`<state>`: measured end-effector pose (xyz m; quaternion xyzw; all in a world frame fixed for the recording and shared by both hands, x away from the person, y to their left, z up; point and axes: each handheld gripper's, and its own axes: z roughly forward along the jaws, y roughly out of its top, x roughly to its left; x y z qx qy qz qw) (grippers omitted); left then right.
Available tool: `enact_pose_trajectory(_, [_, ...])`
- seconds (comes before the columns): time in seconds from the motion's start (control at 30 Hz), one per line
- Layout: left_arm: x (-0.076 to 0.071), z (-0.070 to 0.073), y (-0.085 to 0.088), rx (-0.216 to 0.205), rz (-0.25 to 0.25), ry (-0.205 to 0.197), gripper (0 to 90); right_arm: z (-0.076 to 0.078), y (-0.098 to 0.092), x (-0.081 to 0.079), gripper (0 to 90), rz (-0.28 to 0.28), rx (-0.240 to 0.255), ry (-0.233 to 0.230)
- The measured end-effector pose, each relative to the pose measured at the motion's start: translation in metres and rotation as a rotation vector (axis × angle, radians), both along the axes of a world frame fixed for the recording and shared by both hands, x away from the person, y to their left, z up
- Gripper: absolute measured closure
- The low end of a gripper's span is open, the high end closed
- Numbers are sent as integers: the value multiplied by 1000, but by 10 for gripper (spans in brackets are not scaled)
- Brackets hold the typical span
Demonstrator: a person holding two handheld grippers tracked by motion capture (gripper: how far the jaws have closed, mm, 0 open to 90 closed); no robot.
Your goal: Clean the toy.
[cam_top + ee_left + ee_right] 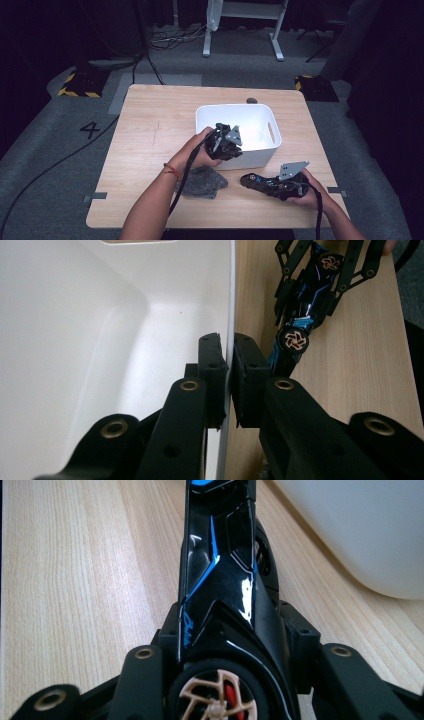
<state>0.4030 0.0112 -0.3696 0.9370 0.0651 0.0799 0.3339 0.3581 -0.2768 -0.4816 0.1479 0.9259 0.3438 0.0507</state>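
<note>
1. Two hand-held grippers work over a wooden table; a grey cloth lies near the front edge, at 6 o'clock from the tub.
2. Left gripper is clamped shut on the near wall of the white plastic tub, one jaw inside and one outside, likely to steady it.
3. Right gripper, at 4 o'clock from the tub, is closed part-way around a toy car, pinching its sides, probably ready to lift it in.
4. Toy car: glossy black body, blue trim lines, tan spoked wheels, resting on the table just beside the tub.
</note>
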Motion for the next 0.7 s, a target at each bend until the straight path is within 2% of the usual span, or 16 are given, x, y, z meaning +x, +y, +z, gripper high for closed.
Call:
enact_pose_trajectory(0.13, [-4, 0, 9, -4, -53, 23, 859, -1, -1, 0, 569, -2, 8, -2])
enact_pose_trajectory(0.2, [-2, 0, 13, -17, -42, 39, 852, 0, -1, 0, 569, -2, 7, 1])
enact_pose_trajectory(0.3, [-2, 3, 18, -44, -9, 42, 700, -1, -1, 0, 565, -4, 10, 0])
enact_pose_trajectory(0.33, [-4, 5, 20, -54, 9, 42, 615, -1, -1, 0, 559, -8, 15, -2])
enact_pose_trajectory(0.4, [-9, 9, 25, -66, 47, 8, 570, -1, -1, 1, 538, -18, 23, -1])
enact_pose_trajectory(0.47, [-14, 11, 31, -86, 86, -10, 437, 0, 0, 2, 469, -35, 40, -6])
enact_pose_trajectory(0.53, [-23, 12, 37, -100, 124, -56, 352, 2, -1, 4, 445, -44, 62, -5])
enact_pose_trajectory(0.57, [-27, 12, 39, -107, 137, -64, 284, 3, 0, 4, 419, -49, 71, -10])
enact_pose_trajectory(0.63, [-37, 14, 47, -118, 172, -104, 237, 5, 1, 6, 387, -64, 82, -13])
enact_pose_trajectory(0.7, [-45, 17, 54, -141, 197, -124, 181, 6, 3, 6, 386, -65, 93, -17])
